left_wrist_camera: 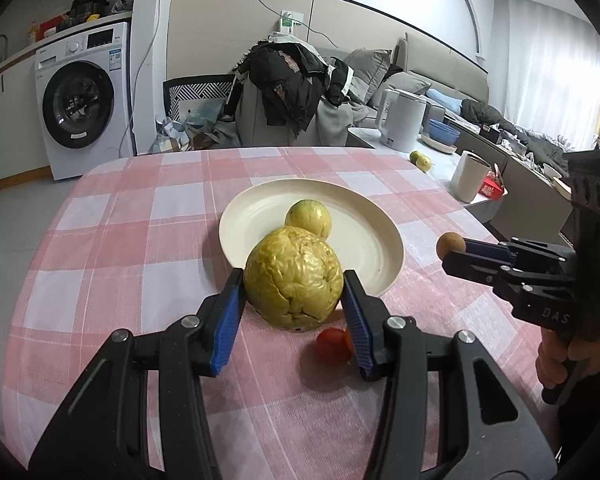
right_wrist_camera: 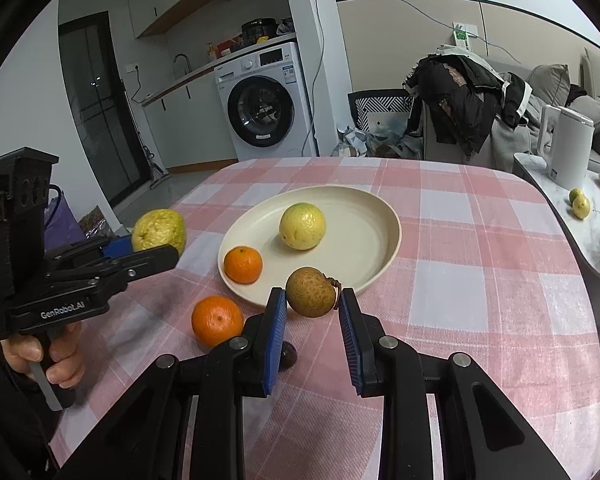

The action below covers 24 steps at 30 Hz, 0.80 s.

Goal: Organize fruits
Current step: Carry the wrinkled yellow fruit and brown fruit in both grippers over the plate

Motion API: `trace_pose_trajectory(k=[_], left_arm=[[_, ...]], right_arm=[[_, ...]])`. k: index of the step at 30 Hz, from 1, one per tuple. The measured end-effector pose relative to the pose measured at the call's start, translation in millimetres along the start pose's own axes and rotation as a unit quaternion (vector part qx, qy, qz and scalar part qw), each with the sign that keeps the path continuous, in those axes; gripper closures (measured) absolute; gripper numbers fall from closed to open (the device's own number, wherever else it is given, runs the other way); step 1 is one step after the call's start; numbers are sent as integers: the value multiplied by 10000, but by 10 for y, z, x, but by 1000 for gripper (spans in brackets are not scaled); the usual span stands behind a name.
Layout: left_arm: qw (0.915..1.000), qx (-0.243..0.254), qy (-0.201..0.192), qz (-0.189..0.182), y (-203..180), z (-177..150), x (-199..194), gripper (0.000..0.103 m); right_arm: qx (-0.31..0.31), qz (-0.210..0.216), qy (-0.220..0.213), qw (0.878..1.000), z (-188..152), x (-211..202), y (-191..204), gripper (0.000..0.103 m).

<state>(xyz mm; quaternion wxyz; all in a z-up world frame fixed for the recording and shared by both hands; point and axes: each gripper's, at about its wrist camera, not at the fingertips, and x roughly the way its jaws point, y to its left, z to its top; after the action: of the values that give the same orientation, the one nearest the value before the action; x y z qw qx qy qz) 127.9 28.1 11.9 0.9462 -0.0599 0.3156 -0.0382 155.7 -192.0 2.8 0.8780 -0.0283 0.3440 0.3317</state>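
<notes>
Left wrist view: left gripper [left_wrist_camera: 294, 292] pinches the wrinkled yellow fruit [left_wrist_camera: 293, 278] at the plate's [left_wrist_camera: 388, 256] 7 o'clock rim, right gripper [right_wrist_camera: 312, 300] pinches the small brown fruit [right_wrist_camera: 310, 291] at 5 o'clock — risk: both converge, knuckles collide, round fruit slips free.

Probably a lived-in home: washing machine [right_wrist_camera: 265, 98], sofa [left_wrist_camera: 428, 68] (clothes-strewn).
</notes>
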Motion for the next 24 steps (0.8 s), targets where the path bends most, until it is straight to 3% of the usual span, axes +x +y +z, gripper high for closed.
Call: trace_pose_trajectory(k=[24], left_arm=[[9997, -63, 207, 106, 152, 158, 548, 58]], right_arm=[[124, -21, 34, 9999, 188, 252, 34, 75]])
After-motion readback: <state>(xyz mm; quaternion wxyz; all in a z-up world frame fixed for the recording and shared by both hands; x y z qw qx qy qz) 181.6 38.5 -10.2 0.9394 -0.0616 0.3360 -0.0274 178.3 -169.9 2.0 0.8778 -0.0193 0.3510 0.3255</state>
